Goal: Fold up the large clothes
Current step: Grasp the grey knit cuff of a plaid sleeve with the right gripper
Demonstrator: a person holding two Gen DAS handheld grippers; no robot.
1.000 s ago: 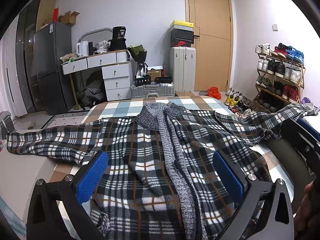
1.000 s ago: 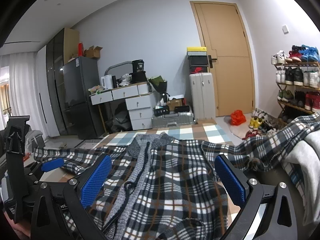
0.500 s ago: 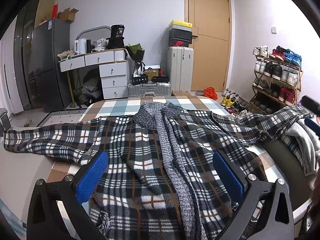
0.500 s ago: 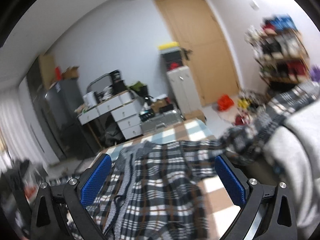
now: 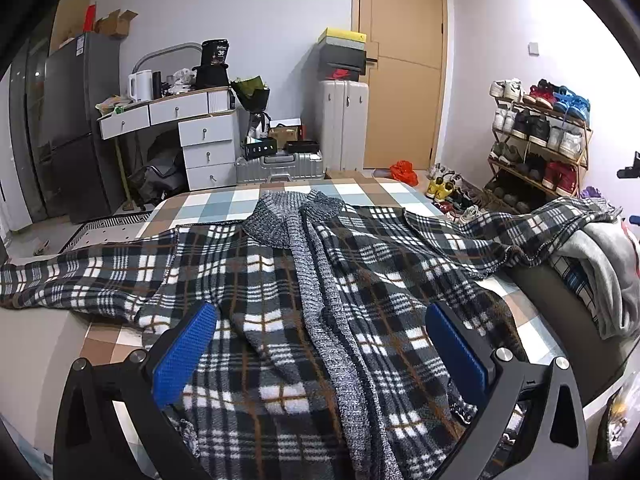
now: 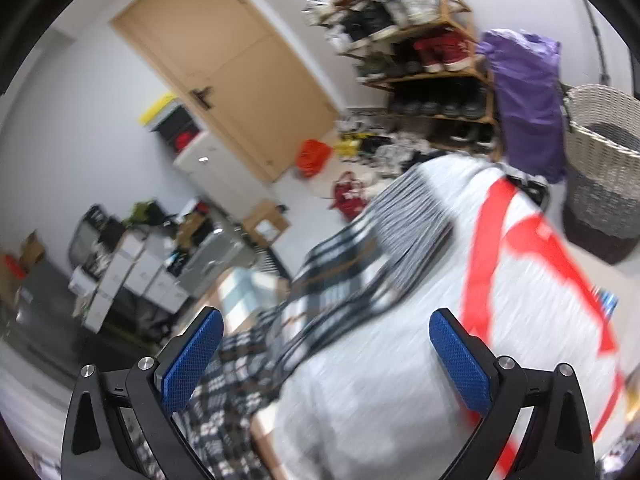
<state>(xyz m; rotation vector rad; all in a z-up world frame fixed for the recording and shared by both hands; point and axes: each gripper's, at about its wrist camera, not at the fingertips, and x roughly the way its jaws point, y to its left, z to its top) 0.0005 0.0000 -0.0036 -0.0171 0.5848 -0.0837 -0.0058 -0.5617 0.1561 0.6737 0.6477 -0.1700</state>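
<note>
A large black, white and brown plaid jacket with a grey knit collar and placket lies spread open, front up, on the checked bed. Its left sleeve hangs over the bed's left edge; its right sleeve drapes onto a pile of clothes. My left gripper is open and empty above the jacket's lower part. My right gripper is open and empty, tilted, over the right sleeve and a grey garment with red stripes. That view is motion-blurred.
A grey and white clothes pile sits at the bed's right side. A shoe rack, door, suitcases, desk with drawers and fridge line the room. A wicker basket stands right.
My right gripper has swung right and tilted, from facing the jacket to facing the right sleeve and grey garment. My left gripper has held nearly still above the jacket. Both stay open.
</note>
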